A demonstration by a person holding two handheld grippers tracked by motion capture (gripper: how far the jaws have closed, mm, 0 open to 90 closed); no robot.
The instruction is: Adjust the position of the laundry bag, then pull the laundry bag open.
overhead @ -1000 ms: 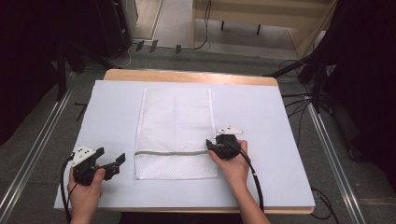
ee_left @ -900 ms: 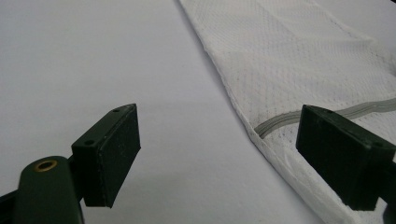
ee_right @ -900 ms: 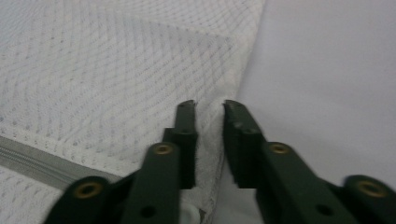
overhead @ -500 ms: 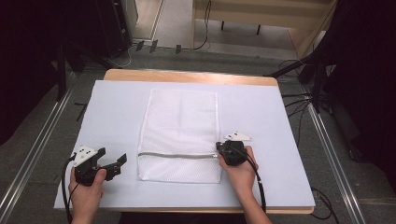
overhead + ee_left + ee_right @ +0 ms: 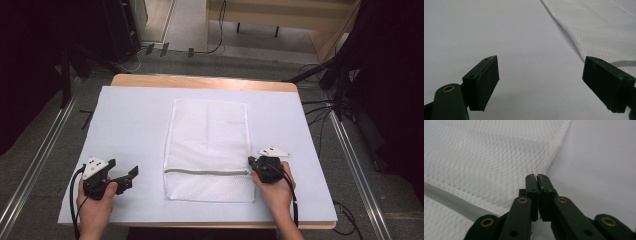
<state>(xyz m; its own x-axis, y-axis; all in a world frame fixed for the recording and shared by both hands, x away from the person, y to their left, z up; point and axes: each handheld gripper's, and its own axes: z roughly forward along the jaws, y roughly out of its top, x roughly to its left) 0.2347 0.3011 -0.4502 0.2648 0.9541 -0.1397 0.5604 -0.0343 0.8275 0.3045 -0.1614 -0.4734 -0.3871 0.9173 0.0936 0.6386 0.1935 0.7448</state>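
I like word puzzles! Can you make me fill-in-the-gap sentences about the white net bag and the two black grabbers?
1. The grey zipper runs across the white mesh ____.
2. The left gripper rests on the sheet with its jaws ____.
3. The right gripper sits at the ____ end of the zipper, jaws pinched together.
4. The mesh bag lies flat on a pale sheet covering the ____.

Missing words: bag; open; right; table
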